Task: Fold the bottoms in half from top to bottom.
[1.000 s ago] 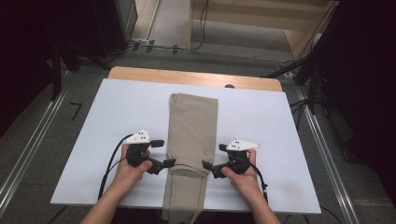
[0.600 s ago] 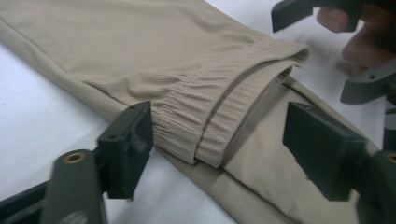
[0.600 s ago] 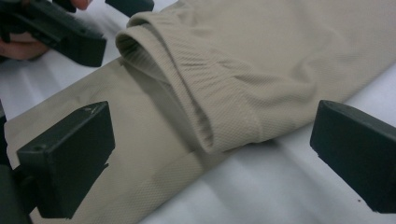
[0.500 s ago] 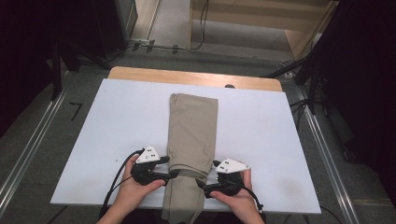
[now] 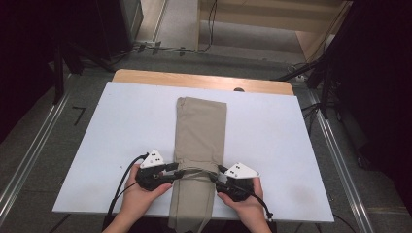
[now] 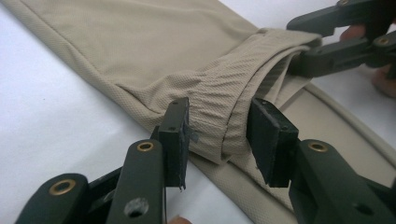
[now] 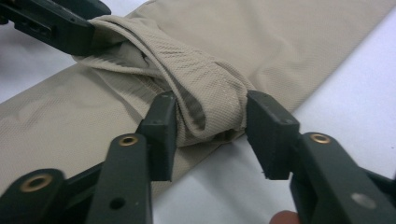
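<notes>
You worked at a table whose white board (image 5: 111, 145) left a strip of pale wooden top (image 5: 194, 80) bare along the far edge. Grey floor (image 5: 34, 141) surrounded it, with metal rails (image 5: 24, 167) running down both sides. Beyond stood light wooden furniture (image 5: 272, 19), possibly shelving, and loose cables (image 5: 165, 47). The outer corners lay in deep shadow.

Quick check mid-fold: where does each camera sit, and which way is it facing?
High view: above the person's side, looking forward and down on the white table; both hands show.
Left gripper view: rides the left gripper, looking along its jaws, pinching a bunched fold of the khaki garment.
Right gripper view: rides the right gripper, jaws pinching the same fold.
Shared: each gripper view shows the other gripper across the fold.
</notes>
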Available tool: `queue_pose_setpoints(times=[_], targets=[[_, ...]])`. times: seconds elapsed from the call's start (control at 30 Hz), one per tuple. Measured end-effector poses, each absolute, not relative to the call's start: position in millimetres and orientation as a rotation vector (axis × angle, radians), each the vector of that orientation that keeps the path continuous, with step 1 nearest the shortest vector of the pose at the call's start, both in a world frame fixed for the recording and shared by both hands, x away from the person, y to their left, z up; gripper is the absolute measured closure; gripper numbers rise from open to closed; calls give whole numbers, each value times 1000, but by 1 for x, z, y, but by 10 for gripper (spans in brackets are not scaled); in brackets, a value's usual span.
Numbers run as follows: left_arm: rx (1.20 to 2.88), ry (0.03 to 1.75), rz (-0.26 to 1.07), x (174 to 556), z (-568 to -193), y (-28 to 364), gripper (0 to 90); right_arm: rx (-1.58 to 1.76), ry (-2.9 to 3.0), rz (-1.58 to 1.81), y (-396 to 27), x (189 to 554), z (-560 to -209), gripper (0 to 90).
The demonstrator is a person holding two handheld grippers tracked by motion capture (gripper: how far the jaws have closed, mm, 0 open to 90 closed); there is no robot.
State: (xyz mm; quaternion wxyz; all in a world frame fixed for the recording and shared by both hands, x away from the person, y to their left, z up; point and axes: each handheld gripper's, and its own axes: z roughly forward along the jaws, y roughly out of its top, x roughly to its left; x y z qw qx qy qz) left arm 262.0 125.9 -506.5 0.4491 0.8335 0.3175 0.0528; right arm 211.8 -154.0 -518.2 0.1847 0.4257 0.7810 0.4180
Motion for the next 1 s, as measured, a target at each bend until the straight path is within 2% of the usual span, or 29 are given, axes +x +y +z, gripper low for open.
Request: queue_pose_setpoints(times=[0.2,0.47,0.6,1.0], targets=[[2095,784,161,261,-507,124,661,1182,2219,1136,-151,212,-519,650],[2097,765,138,262,-508,126,767,1216,2276,1148,-153,217,-520,706],[2098,756,129,262,-508,126,827,1188,2274,1144,-151,214,-520,811],[2091,710,105,262,-505,129,865,1163,2277,1213,-155,213,-519,835]])
